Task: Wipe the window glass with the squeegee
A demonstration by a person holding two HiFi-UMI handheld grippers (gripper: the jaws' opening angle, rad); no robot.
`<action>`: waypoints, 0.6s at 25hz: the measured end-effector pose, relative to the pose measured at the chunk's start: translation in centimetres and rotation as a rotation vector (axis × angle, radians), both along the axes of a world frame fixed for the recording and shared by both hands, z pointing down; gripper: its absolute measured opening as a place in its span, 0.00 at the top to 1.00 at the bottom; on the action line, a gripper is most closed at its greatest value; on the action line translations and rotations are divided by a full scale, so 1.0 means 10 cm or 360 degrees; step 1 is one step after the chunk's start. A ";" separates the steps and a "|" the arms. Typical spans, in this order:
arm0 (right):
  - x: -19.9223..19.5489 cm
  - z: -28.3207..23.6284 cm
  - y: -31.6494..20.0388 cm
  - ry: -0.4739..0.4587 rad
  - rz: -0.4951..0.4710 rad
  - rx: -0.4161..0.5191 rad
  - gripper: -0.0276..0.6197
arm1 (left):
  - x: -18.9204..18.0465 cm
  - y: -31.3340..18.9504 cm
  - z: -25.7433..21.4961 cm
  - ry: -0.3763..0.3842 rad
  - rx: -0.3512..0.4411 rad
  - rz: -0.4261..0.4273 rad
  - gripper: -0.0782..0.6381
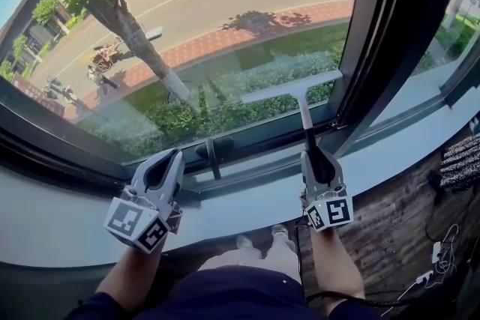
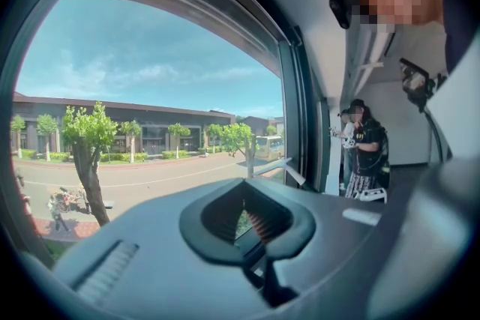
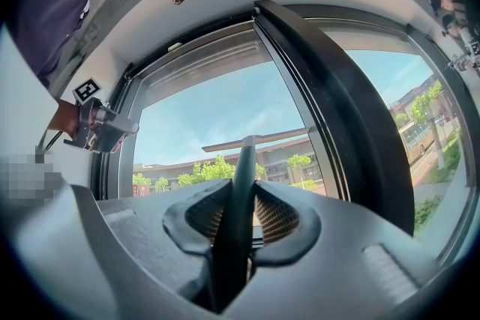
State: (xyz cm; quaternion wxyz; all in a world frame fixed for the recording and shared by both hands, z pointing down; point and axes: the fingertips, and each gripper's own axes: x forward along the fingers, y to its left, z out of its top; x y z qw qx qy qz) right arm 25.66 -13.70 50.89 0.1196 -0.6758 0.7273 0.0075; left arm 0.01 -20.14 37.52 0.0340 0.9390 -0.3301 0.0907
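The squeegee [image 1: 294,88] has a white blade lying against the lower window glass [image 1: 225,4] and a dark handle running down into my right gripper [image 1: 309,155], which is shut on it. In the right gripper view the handle [image 3: 240,191] stands upright between the ribbed pads, with the blade [image 3: 251,140] across the top. My left gripper [image 1: 174,157] hovers over the sill to the left of the squeegee, its jaws together and holding nothing. In the left gripper view [image 2: 247,219] the squeegee blade [image 2: 274,167] shows far off to the right.
A pale sill [image 1: 67,213] runs under the window. A dark window handle [image 1: 212,150] sits on the lower frame between the grippers. A thick dark upright frame [image 1: 382,34] borders the pane on the right. Cables and a plug [image 1: 439,258] lie on the floor at right. A person [image 2: 367,154] stands farther along.
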 end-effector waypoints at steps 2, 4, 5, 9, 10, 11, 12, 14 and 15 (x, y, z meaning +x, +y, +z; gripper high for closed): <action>-0.01 0.03 0.01 -0.0006 -0.0009 -0.0011 0.80 | 0.01 0.00 0.03 -0.0006 -0.0015 0.0004 0.88; -0.02 0.05 0.02 -0.0018 -0.0020 -0.0021 0.80 | 0.03 -0.01 0.04 -0.0011 -0.0024 0.0005 0.88; -0.02 0.07 0.01 -0.0024 -0.0024 -0.0025 0.80 | 0.05 -0.01 0.04 -0.0012 -0.0026 0.0007 0.88; -0.01 0.16 0.01 -0.0043 -0.0032 -0.0041 0.80 | 0.12 -0.03 0.04 -0.0025 -0.0025 0.0025 0.88; -0.01 0.18 0.02 -0.0051 -0.0033 -0.0045 0.80 | 0.13 -0.02 0.05 -0.0032 -0.0027 0.0030 0.88; -0.01 0.20 0.02 -0.0061 -0.0034 -0.0049 0.80 | 0.13 -0.02 0.06 -0.0039 -0.0031 0.0033 0.88; -0.02 0.21 0.02 -0.0072 -0.0036 -0.0052 0.80 | 0.14 -0.02 0.06 -0.0046 -0.0037 0.0033 0.88; -0.02 0.23 0.02 -0.0085 -0.0038 -0.0065 0.80 | 0.14 -0.03 0.06 -0.0056 -0.0049 0.0030 0.88; -0.02 0.25 0.02 -0.0088 -0.0040 -0.0077 0.80 | 0.14 -0.03 0.07 -0.0060 -0.0054 0.0029 0.88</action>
